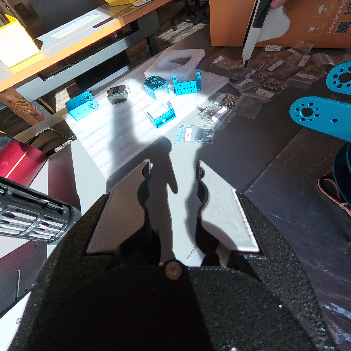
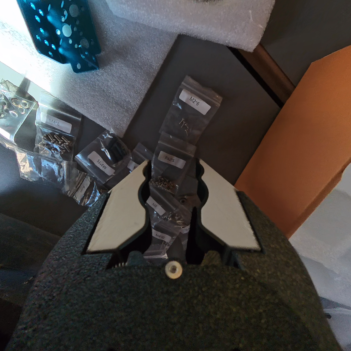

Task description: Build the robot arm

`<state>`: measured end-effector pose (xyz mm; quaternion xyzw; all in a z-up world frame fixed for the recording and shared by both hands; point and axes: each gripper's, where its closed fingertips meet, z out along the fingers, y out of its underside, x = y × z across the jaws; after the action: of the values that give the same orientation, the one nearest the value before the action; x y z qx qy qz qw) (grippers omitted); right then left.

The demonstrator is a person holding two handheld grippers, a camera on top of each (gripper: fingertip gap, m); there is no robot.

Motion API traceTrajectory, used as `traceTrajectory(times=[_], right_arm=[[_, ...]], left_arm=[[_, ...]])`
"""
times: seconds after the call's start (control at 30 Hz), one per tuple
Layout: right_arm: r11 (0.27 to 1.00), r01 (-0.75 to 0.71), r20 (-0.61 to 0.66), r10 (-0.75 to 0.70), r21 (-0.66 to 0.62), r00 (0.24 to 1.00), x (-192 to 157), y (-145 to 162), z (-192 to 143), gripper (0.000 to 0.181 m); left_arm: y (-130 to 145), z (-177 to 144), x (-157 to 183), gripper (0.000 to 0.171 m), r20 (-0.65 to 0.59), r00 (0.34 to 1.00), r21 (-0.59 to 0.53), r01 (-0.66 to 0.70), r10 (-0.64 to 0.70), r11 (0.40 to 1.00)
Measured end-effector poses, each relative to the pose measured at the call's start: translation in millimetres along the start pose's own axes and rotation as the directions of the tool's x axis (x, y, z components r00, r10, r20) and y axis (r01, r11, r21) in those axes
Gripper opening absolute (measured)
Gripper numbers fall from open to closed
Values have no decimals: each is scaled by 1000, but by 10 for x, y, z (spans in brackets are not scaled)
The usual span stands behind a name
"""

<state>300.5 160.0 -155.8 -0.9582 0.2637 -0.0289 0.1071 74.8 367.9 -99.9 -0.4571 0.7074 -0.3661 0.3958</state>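
My left gripper (image 1: 173, 162) is open and empty, held above the near edge of a white foam sheet (image 1: 117, 133). On the sheet lie several blue metal brackets (image 1: 162, 117) and a grey servo (image 1: 117, 94). A bag of black parts (image 1: 195, 133) is the thing nearest its tips. My right gripper (image 2: 173, 161) is open over a pile of small clear screw bags. One labelled bag of brass screws (image 2: 165, 182) lies between its fingers; I cannot tell if they touch it. In the left wrist view the right gripper (image 1: 246, 62) points down at the far bags.
An orange cardboard box (image 1: 313, 22) stands behind the bags, on the right in the right wrist view (image 2: 303, 142). A white foam block (image 1: 178, 62) lies at the back. Blue perforated plates (image 1: 322, 117) are at the right. A red case (image 1: 17, 163) and bit holder (image 1: 32, 218) sit left. Some 30 cm of space lies between my two pairs of fingers. Between my left fingertips and the grey servo (image 1: 117, 94) there is roughly 25 cm.
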Motion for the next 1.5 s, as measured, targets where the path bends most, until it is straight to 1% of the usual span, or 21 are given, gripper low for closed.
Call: traceTrajectory(times=[0.17,0.3,0.47,0.57,0.63,0.7,0.77,0.83,0.87,0.93,0.97,1.03,1.1,1.17,1.2,1.23,1.27,1.33,1.37,1.43,1.5], right_arm=[[1000,12,21,-11,-27,1000,-41,28,89,45],[997,56,32,-55,-52,998,-70,78,67,19],[992,112,7,-112,-61,994,-103,104,8,12],[989,144,0,-144,-7,990,-173,66,-197,5],[984,169,1,-169,60,986,-298,50,-451,4],[969,188,-29,-186,160,982,-452,19,-787,3],[914,276,-49,-274,299,961,-805,1,-1168,3],[808,392,-80,-399,440,913,-1351,77,-1539,3],[754,410,-64,-443,513,894,-1677,151,-1715,3],[639,413,-7,-537,649,843,-2371,378,-2026,3],[603,392,35,-573,695,819,-2695,524,-2124,2],[546,385,96,-658,744,747,-3306,850,-2186,2],[527,391,127,-702,755,701,-3807,1130,-2046,2],[508,410,135,-736,757,663,-4244,1372,-1769,3],[504,417,134,-743,756,656,-4427,1463,-1609,2],[485,429,120,-757,762,642,-4605,1545,-1463,2],[444,465,77,-781,766,619,-4766,1613,-1335,3],[389,523,-46,-768,759,639,-4967,1604,-1112,4],[367,544,-84,-768,755,635,-5088,1620,-1019,4],[339,542,-111,-764,769,635,-5339,1667,-900,4],[333,548,-118,-767,767,631,-5542,1712,-807,3]], left_arm=[[6,2,-2,48,4,1000,-2,-6,6,1000],[-6,-6,-9,48,6,1000,3,-6,6,1000],[-17,-21,-46,48,20,1000,8,-10,10,1000],[-28,-45,-99,48,35,999,14,-5,5,1000],[-42,-75,-142,51,46,999,20,0,-1,1000],[-91,-136,-213,47,74,997,43,5,-8,999],[-137,-238,-226,48,71,997,60,38,-42,997],[-235,-461,-177,48,59,992,112,102,-109,988],[-269,-621,-110,48,39,988,141,141,-147,980],[-244,-981,194,48,-59,976,167,215,-208,962],[-190,-1164,387,47,-109,965,176,253,-236,951],[-67,-1507,782,47,-185,934,206,341,-306,917],[31,-1869,1213,48,-280,900,225,400,-334,888],[69,-2257,1503,46,-356,848,263,494,-393,829],[92,-2433,1638,45,-408,812,260,541,-417,800],[145,-2584,1756,46,-448,778,235,579,-442,781],[198,-2723,1831,46,-469,750,223,612,-466,759],[287,-2985,1908,46,-499,708,245,668,-500,702],[354,-3084,1924,46,-503,695,249,686,-514,684],[526,-3203,1874,46,-462,693,267,704,-553,659],[690,-3284,1809,46,-418,698,284,708,-581,646]])
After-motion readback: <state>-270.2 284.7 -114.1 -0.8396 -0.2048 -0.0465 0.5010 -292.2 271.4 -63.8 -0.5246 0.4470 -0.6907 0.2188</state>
